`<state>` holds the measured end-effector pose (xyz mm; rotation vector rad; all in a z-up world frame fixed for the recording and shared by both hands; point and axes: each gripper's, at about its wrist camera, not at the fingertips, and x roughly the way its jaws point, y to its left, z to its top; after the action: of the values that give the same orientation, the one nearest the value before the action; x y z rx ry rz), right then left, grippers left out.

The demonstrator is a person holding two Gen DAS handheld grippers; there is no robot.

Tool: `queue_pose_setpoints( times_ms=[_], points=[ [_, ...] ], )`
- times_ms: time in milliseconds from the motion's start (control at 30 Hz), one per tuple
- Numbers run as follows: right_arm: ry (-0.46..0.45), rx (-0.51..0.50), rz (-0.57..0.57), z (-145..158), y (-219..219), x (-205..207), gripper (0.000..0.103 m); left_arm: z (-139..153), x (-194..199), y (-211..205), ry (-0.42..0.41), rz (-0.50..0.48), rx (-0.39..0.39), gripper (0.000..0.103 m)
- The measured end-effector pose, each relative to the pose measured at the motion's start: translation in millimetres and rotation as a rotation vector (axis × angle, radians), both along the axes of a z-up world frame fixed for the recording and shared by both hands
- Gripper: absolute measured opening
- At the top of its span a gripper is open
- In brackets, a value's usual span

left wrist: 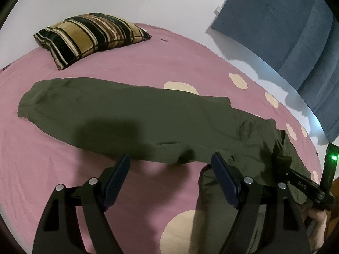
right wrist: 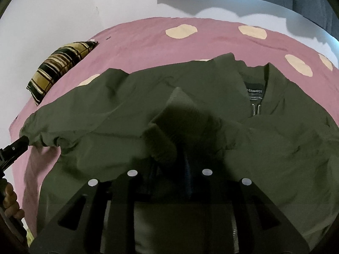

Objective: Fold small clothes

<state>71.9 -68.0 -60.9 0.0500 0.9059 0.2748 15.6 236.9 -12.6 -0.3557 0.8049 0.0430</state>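
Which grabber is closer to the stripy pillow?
Left. The left gripper hovers over the jacket's bottom edge, with the stripy pillow just beyond the jacket. The right gripper sits over the jacket nearer its collar, further from the pillow.

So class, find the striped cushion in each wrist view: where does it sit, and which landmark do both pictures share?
Left wrist view: the striped cushion sits upper left, beyond the green jacket.
Right wrist view: the cushion lies at the left edge, left of the jacket.
Shared landmark: the pink bedsheet with cream spots.
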Motion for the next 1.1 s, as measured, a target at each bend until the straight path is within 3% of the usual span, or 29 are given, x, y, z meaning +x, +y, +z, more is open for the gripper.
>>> queue_pose_setpoints(
  times_ms=[633, 900, 1000, 1100],
  points=[
    [0.02, 0.012, 0.039, -3.0, 17.1, -6.6, 0.047, -7.7, 3.1, -13.2, 0.029, -0.025, 0.006, 0.078],
    [0.027, 0.141, 0.136, 9.4, 19.7, -25.5, 0.049, -11.9, 3.1, -17.7, 0.043, -0.03, 0.008, 0.078],
    [-0.006, 0.163, 0.142, 22.7, -4.8, -42.4, 0.053, -11.3, 2.7, -19.2, 0.039, -0.033, 0.009, 0.078],
    [-0.043, 0.2, 0.058, 34.9, -62.1, -56.3, 0.056, -11.7, 2.3, -23.4, 0.036, -0.041, 0.01, 0.078]
  ],
)
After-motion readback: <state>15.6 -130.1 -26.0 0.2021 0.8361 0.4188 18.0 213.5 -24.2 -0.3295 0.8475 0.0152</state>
